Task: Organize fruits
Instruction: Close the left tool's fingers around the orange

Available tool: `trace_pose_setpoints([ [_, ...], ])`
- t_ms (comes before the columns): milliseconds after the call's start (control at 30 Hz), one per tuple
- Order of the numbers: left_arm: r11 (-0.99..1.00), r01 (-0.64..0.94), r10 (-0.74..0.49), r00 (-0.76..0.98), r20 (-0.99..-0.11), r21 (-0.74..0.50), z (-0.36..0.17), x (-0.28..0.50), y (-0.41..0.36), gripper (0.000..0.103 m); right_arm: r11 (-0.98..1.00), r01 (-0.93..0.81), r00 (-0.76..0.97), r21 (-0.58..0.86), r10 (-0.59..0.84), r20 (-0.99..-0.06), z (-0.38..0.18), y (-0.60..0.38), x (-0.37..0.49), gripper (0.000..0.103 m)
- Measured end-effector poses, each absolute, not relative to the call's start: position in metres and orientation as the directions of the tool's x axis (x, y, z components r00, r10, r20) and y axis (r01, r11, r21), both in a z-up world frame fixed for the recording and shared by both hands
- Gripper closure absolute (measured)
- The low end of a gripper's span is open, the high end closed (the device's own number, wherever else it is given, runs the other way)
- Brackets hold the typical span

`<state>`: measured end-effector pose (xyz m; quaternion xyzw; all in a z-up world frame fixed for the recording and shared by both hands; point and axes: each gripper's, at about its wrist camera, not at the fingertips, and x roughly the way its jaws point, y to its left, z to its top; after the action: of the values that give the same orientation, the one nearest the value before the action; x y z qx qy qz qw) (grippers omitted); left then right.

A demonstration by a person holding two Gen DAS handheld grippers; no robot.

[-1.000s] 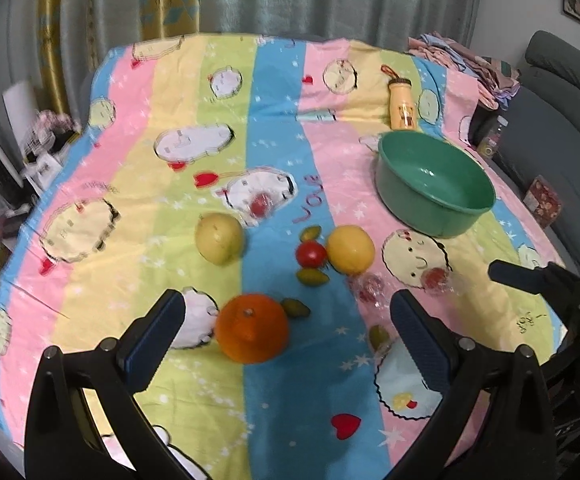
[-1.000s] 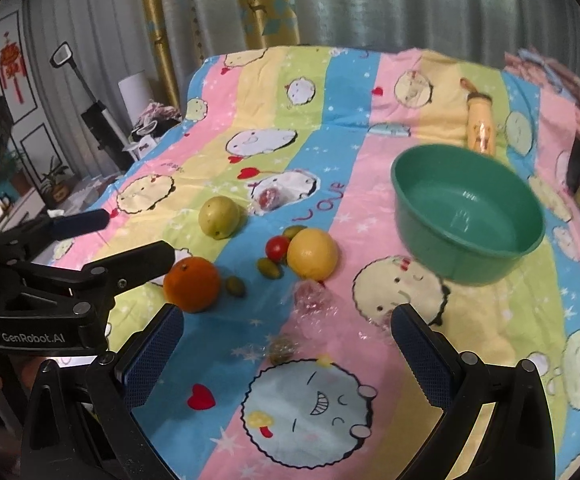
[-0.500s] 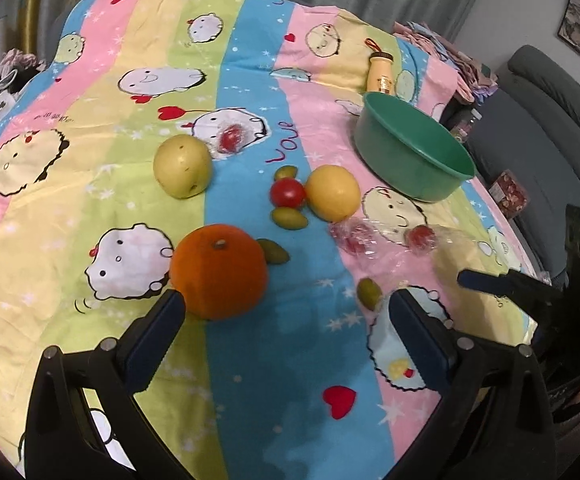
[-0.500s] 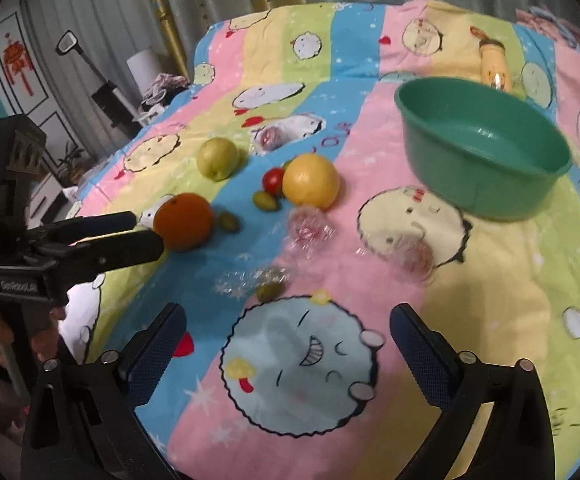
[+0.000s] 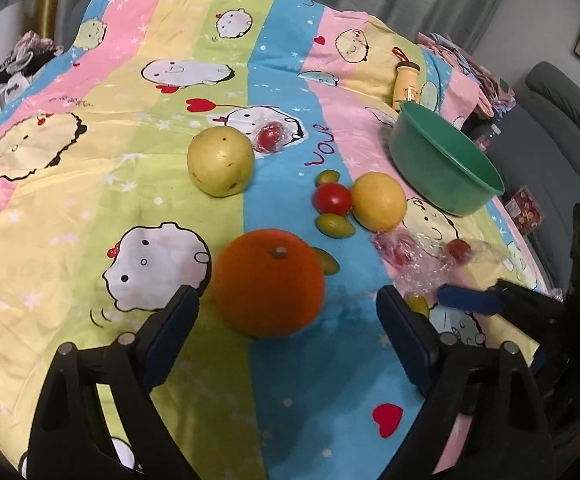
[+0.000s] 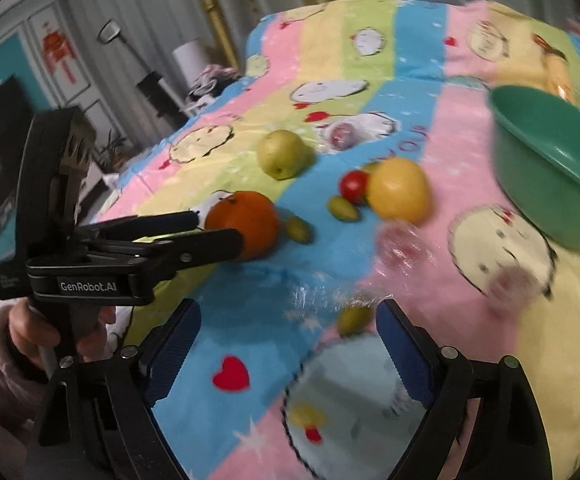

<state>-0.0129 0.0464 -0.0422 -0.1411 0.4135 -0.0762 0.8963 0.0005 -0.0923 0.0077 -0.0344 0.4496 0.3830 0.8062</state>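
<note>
Left wrist view: left gripper (image 5: 285,322) jaws wide apart, just been closing a bit, gripping nothing. The orange (image 5: 269,282) sits on the striped cloth (image 5: 69,216) just ahead of the jaw tips, roughly centred between them, neither pad touching it. A green olive (image 5: 326,261) touches the orange's far-right side. Further ahead: tomato (image 5: 332,198), lemon (image 5: 378,201) and two more olives clustered together. Pear (image 5: 220,161) is ahead-left, apart from the cluster. Green bowl (image 5: 446,164) far ahead-right, empty as far as visible. Plastic-wrapped red fruits (image 5: 400,250) lie ahead of the right jaw. A finger of the right gripper (image 5: 470,300) shows just right of it.

Right wrist view, motion-blurred: right gripper (image 6: 287,326) jaws also wide, just been closing, nothing clamped. A small olive (image 6: 353,319) in crinkled plastic wrap lies just ahead, close to the right jaw; contact unclear. Left gripper (image 6: 209,228) enters from the left, held by a hand (image 6: 41,332) in a pink sleeve, its tips either side of the orange (image 6: 245,222). Lemon (image 6: 398,190) and tomato (image 6: 354,186) further ahead, bowl (image 6: 550,168) ahead-right.
</note>
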Motion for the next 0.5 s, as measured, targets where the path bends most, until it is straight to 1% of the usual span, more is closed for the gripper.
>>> trace_pose_setpoints([
  [67,0.944,0.02,-0.266,0.638,-0.723,-0.33,-0.043,-0.008,0.05,0.017,0.664,-0.677,0.266,0.317,0.622,-0.736,0.006,-0.078,0.003,0.019],
  [133,0.94,0.018,-0.276,0.629,-0.727,-0.341,-0.044,-0.004,0.055,0.018,0.657,-0.695,0.273,0.291,0.616,-0.739,0.004,-0.064,0.004,0.019],
  [167,0.935,0.02,-0.287,0.627,-0.725,-0.353,-0.044,-0.003,0.056,0.019,0.658,-0.696,0.271,0.286,0.61,-0.744,0.001,-0.057,0.007,0.02],
  [233,0.925,0.025,-0.314,0.614,-0.725,-0.38,-0.046,0.001,0.061,0.02,0.643,-0.694,0.239,0.323,0.629,-0.739,-0.003,-0.05,0.013,0.027],
  [300,0.922,0.022,-0.32,0.605,-0.729,-0.387,-0.048,0.004,0.065,0.02,0.631,-0.691,0.216,0.352,0.646,-0.732,-0.007,-0.044,0.018,0.029],
  [367,0.911,0.029,-0.346,0.594,-0.726,-0.411,-0.051,0.007,0.069,0.024,0.632,-0.686,0.211,0.361,0.647,-0.733,-0.011,-0.037,0.023,0.032],
  [433,0.9,0.033,-0.372,0.58,-0.724,-0.435,-0.054,0.011,0.072,0.031,0.631,-0.668,0.194,0.394,0.659,-0.727,-0.015,-0.036,0.028,0.034],
  [500,0.893,0.045,-0.389,0.575,-0.72,-0.447,-0.054,0.012,0.072,0.032,0.626,-0.655,0.182,0.424,0.675,-0.715,-0.017,-0.034,0.032,0.034],
])
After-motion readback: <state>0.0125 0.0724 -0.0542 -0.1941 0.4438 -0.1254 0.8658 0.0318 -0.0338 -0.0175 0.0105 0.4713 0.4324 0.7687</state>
